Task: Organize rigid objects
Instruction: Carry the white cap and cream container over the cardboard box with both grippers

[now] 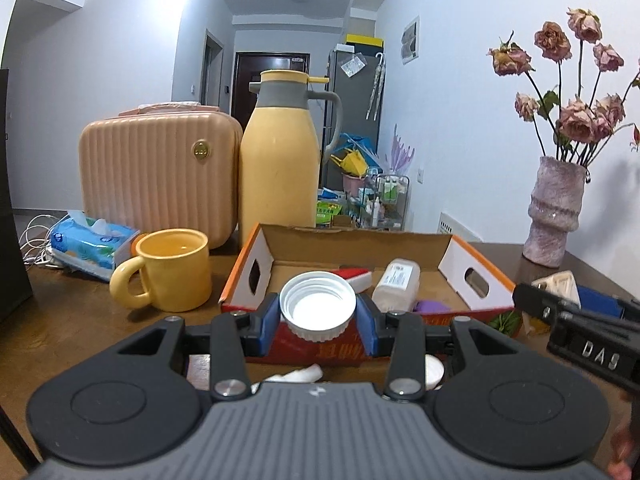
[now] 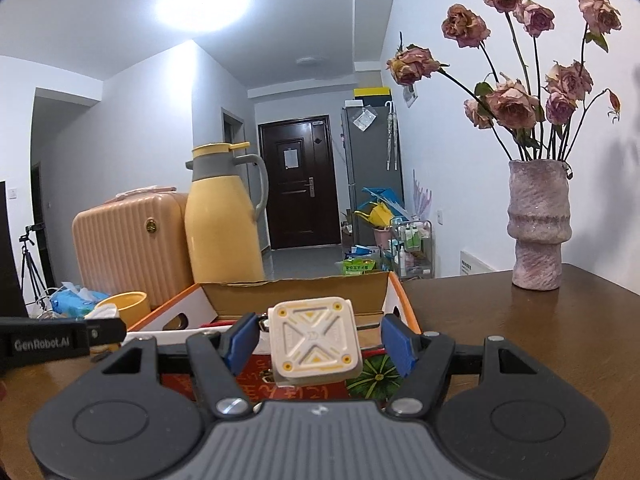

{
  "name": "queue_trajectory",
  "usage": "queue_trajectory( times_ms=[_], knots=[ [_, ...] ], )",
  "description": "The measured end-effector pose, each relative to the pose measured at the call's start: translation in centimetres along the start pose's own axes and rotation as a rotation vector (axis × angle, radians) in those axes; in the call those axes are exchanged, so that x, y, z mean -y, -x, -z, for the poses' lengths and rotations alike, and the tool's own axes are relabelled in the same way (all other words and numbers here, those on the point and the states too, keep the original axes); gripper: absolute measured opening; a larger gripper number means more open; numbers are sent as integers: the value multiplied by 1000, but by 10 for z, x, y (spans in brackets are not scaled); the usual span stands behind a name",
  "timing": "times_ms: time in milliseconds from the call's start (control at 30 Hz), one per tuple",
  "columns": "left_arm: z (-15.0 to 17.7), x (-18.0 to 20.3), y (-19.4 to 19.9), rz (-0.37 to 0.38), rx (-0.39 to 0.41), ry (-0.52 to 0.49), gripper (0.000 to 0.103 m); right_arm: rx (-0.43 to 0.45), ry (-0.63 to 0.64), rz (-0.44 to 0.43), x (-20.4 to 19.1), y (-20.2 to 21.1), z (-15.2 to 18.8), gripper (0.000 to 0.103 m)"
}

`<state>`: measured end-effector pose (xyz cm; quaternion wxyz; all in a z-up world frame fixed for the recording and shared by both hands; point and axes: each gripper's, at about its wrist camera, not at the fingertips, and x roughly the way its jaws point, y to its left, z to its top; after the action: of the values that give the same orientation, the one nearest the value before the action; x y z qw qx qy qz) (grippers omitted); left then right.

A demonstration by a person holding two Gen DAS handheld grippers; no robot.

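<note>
My left gripper (image 1: 318,314) is shut on a white screw cap (image 1: 318,304), its hollow side facing the camera, just above the near wall of an orange-edged cardboard box (image 1: 352,238). In the box lie a white bottle (image 1: 396,284), a red and white item (image 1: 354,276) and something purple (image 1: 430,306). My right gripper (image 2: 316,344) holds a cream square block (image 2: 314,342) with an X pattern, tilted, before the same box (image 2: 304,294). That block (image 1: 558,282) also shows at the right edge of the left wrist view.
On the brown table (image 2: 500,320) stand a yellow mug (image 1: 172,268), a yellow thermos jug (image 1: 280,160), a pink ribbed case (image 1: 156,176), a tissue pack (image 1: 92,244) and a vase of dried roses (image 2: 538,224). Crumpled tissue (image 1: 300,374) lies under my left gripper.
</note>
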<state>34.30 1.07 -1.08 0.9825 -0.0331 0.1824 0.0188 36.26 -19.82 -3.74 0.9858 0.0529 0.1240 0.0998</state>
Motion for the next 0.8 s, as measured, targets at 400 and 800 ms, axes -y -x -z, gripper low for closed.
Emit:
queue_trajectory(
  times_ms=[400,800],
  knots=[
    [-17,18,-29,-16,21,33,41,-1,10,17,0,-24,-5,66],
    [-28,23,-58,-15,19,47,41,-2,9,43,-3,-55,-9,66]
  ],
)
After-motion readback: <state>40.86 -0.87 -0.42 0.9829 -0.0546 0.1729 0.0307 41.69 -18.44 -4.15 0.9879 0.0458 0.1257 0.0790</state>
